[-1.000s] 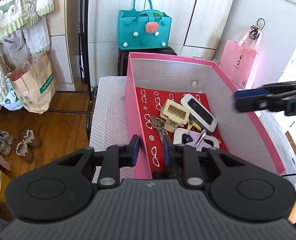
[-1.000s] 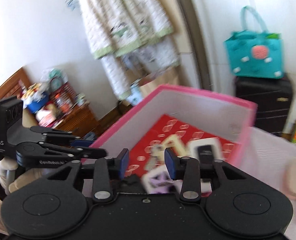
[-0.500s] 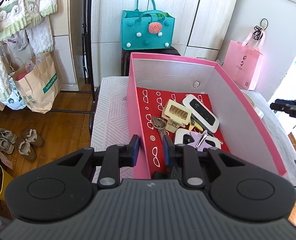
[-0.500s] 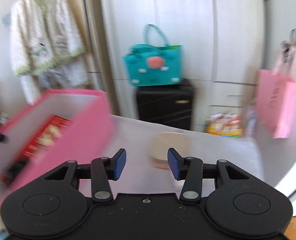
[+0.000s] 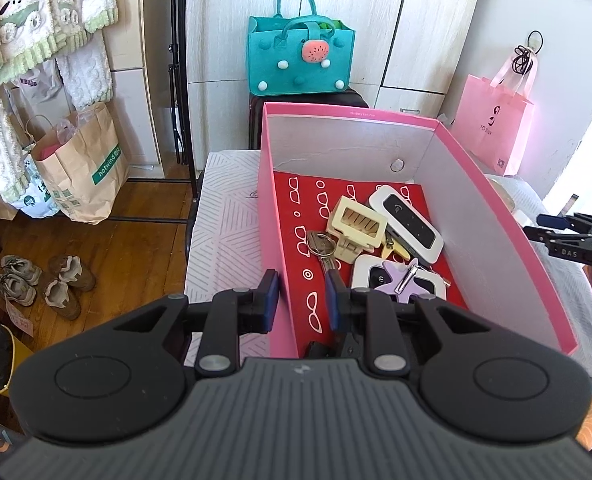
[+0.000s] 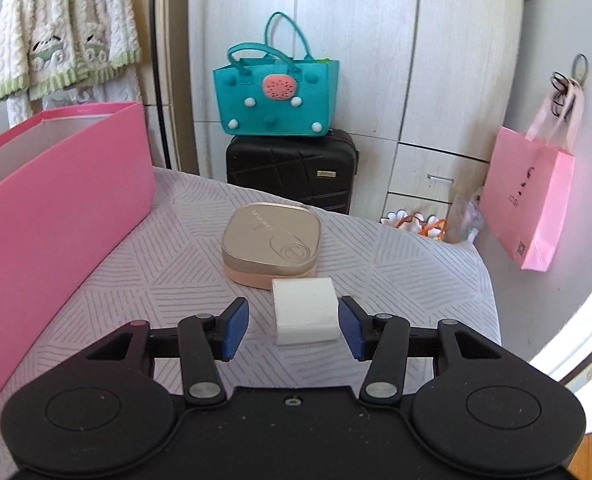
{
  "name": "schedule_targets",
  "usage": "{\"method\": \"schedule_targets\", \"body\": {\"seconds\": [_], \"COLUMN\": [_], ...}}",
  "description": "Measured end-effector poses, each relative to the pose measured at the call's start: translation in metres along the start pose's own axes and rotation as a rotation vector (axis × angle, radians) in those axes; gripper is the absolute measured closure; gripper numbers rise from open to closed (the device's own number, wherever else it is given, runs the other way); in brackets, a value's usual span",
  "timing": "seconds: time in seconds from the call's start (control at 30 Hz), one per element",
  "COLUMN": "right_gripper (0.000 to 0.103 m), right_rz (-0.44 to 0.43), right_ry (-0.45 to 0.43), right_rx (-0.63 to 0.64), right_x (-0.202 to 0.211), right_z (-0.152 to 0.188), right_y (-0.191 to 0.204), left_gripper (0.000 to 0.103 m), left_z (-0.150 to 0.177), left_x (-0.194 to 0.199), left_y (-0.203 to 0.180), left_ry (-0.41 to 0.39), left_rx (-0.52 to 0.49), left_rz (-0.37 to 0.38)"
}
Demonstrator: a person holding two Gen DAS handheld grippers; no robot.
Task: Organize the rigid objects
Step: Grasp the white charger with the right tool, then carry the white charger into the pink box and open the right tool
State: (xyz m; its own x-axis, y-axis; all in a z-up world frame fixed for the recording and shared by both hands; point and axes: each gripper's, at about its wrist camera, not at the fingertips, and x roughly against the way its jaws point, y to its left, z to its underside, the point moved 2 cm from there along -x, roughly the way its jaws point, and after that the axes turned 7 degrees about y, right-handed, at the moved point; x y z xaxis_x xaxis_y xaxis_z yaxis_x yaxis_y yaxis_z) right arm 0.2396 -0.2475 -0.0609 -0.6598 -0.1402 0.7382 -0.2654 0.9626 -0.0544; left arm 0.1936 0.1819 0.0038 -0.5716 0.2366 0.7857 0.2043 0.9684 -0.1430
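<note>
Two blue pads of the left hand-held gripper (image 5: 300, 300) clamp the pink box's (image 5: 269, 216) near-left wall; keys (image 5: 320, 247), a cream clip (image 5: 356, 226) and white gadgets lie inside. From the right view, the right hand-held gripper (image 6: 293, 326), jaws just widening, brackets a white block (image 6: 304, 310) untouched, near a gold tin (image 6: 271, 242) on the bed (image 6: 396, 272).

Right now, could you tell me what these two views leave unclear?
- Left wrist view: left gripper straddles the pink box wall; contact hidden.
- Same view: yellow piece mostly covered by the white device.
- Right wrist view: box contents hidden by its wall.
- White block underside unseen.
</note>
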Motion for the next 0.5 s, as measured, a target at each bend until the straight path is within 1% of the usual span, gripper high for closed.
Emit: {"method": "schedule_targets", "body": {"seconds": [0.03,0.13,0.2,0.3,0.33,0.5], "right_gripper": [0.048,0.049,0.049,0.05,0.057,0.057], "right_rz": [0.0,0.047,0.045,0.05,0.051,0.026], "right_ry": [0.009,0.02,0.038,0.034,0.034,0.033], "right_rx": [0.01,0.039,0.053,0.083,0.09,0.058], "right_x": [-0.004,-0.015,-0.02,-0.021,-0.021,-0.012], "right_z": [-0.001,-0.004,-0.004,-0.005,-0.005,-0.004], "right_y": [0.0,-0.002,-0.003,0.0,0.0,0.001], "left_gripper": [0.081,0.081,0.081,0.081,0.081,0.081], "left_z": [0.0,0.0,-0.002,-0.002,-0.002,-0.004], "left_x": [0.0,0.0,0.0,0.0,0.0,-0.001], "left_y": [0.0,0.002,0.004,0.003,0.004,0.007], "left_ry": [0.001,0.01,0.018,0.025,0.025,0.027], "left_rx": [0.0,0.014,0.022,0.022,0.025,0.055], "left_rz": [-0.001,0.004,0.007,0.006,0.007,0.023]}}
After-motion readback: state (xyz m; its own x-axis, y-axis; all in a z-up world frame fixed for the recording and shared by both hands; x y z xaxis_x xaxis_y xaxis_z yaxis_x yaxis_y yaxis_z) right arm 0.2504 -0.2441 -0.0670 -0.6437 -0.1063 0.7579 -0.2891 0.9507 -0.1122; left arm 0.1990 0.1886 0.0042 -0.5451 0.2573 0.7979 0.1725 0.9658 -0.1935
